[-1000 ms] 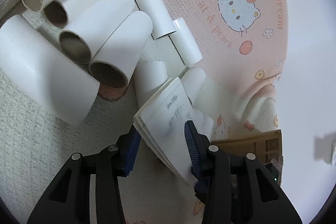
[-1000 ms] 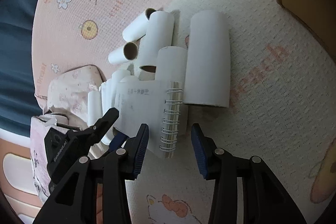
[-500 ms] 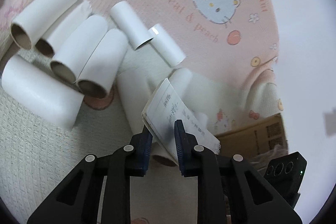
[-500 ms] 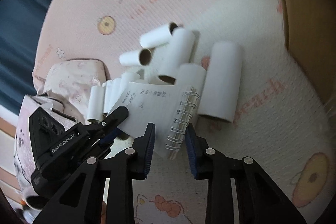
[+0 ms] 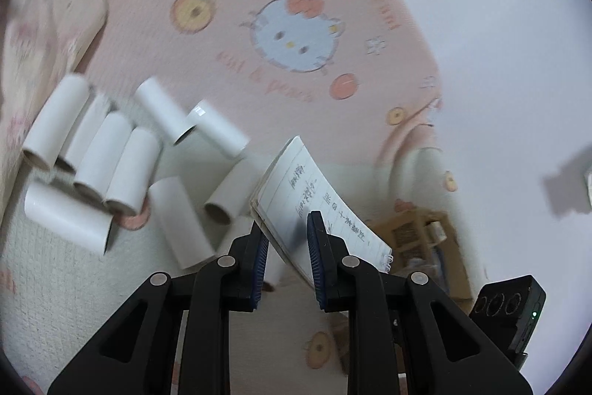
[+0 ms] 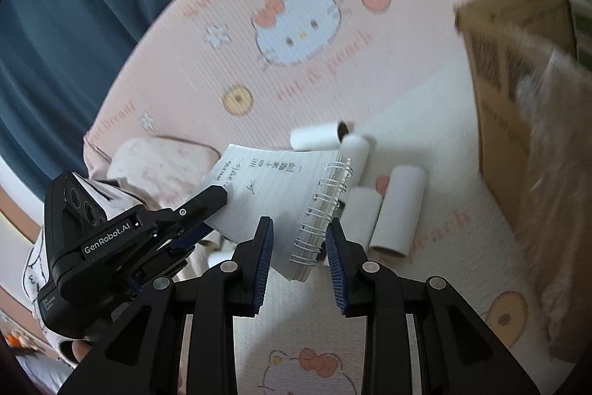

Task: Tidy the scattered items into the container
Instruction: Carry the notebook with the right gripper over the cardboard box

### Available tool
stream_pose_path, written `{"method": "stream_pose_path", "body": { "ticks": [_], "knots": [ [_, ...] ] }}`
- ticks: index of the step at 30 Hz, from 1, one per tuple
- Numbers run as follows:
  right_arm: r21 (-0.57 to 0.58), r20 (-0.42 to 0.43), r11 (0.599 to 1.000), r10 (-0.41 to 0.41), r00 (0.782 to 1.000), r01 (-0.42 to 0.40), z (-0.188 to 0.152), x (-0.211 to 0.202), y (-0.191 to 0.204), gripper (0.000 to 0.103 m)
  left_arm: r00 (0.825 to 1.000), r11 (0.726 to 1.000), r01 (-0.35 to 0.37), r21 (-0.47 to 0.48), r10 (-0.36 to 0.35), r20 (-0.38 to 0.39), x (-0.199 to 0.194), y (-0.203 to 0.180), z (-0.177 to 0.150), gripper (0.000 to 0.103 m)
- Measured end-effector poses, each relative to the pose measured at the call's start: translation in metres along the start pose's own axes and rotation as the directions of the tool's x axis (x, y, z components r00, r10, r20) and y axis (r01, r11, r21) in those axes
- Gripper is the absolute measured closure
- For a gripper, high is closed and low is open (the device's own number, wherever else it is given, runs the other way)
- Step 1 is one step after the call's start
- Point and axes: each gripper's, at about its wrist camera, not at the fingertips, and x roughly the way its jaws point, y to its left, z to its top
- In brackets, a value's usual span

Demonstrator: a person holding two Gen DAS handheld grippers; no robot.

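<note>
Your way toward the cardboard box [image 6: 518,121] is open over bare mat [image 6: 436,284]. Low to the left, scattered cardboard tubes [image 5: 122,169] crowd the mat, and a pink cushion [image 6: 159,161] sits beyond them.

pink cartoon-cat bedspread [image 6: 296,69], white wall [image 5: 499,43], blue curtain [image 6: 66,36] behind.
</note>
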Motion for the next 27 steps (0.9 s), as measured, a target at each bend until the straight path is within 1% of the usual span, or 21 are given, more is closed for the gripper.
{"method": "stream_pose_path", "body": {
  "ticks": [3, 7, 11, 16, 21, 27],
  "knots": [
    [0.002, 0.045, 1.000, 0.010, 0.999, -0.010, 0.007, -0.021, 0.003, 0.077, 1.000, 0.999, 0.014, 0.041, -0.015, 0.013, -0.007, -0.022, 0.002, 0.079],
    [0.008, 0.093, 1.000, -0.006, 0.996, 0.005, 0.017, -0.050, 0.001, 0.077, 0.998, 0.996, 0.059, 0.070, -0.059, 0.007, -0.006, -0.050, 0.003, 0.079],
    [0.017, 0.143, 0.999, -0.053, 0.988, 0.052, 0.028, -0.079, -0.003, 0.077, 0.994, 0.989, 0.104, 0.103, -0.102, -0.023, 0.003, -0.080, 0.002, 0.079],
    [0.065, 0.183, 0.993, -0.105, 0.977, 0.095, 0.037, -0.110, -0.024, 0.077, 0.987, 0.979, 0.152, 0.135, -0.145, -0.065, 0.023, -0.117, -0.004, 0.079],
    [0.109, 0.225, 0.986, -0.151, 0.962, 0.129, 0.050, -0.138, -0.046, 0.077, 0.981, 0.969, 0.187, 0.162, -0.174, -0.090, 0.044, -0.152, -0.010, 0.079],
    [0.130, 0.273, 0.975, -0.211, 0.938, 0.182, 0.069, -0.171, -0.066, 0.077, 0.963, 0.953, 0.253, 0.168, -0.231, -0.139, 0.067, -0.197, -0.013, 0.079]
  ]
}}
